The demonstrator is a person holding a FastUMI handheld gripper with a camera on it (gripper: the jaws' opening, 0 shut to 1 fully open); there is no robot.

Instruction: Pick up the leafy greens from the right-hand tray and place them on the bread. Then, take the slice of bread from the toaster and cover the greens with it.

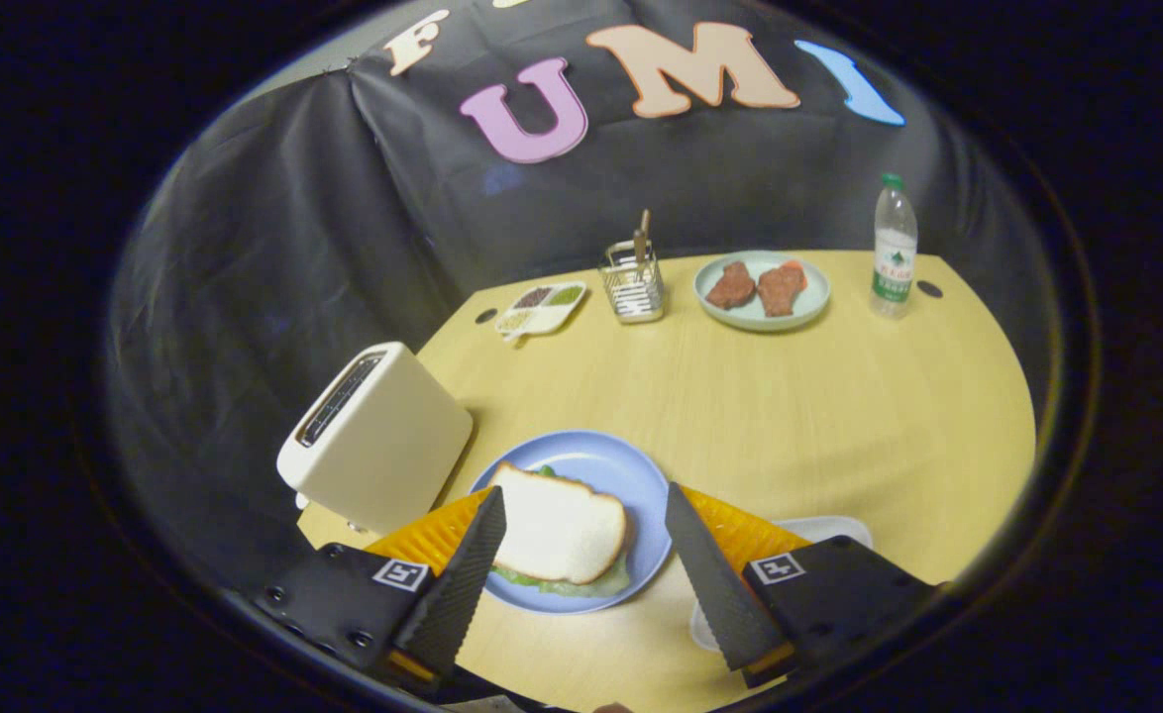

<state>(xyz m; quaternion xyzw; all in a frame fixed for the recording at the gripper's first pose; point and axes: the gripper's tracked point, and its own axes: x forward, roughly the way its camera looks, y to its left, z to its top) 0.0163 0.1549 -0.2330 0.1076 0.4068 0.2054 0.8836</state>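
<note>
A slice of white bread point(559, 530) lies on top of leafy greens point(581, 586) on a blue plate point(621, 475); green edges stick out under the slice at its near side and far corner. The plate sits just right of a cream toaster point(378, 436), whose slot looks dark. My gripper point(586, 505) hovers above the plate, open, with nothing between its fingers; the bread lies below, mostly between the fingers and next to the left fingertip point(490, 510).
A clear tray point(829, 530) lies right of the blue plate, partly behind the right finger. Further back stand a divided dish of condiments point(540, 309), a wire utensil holder point(633, 282), a pale plate with two meat pieces point(760, 289) and a water bottle point(894, 248).
</note>
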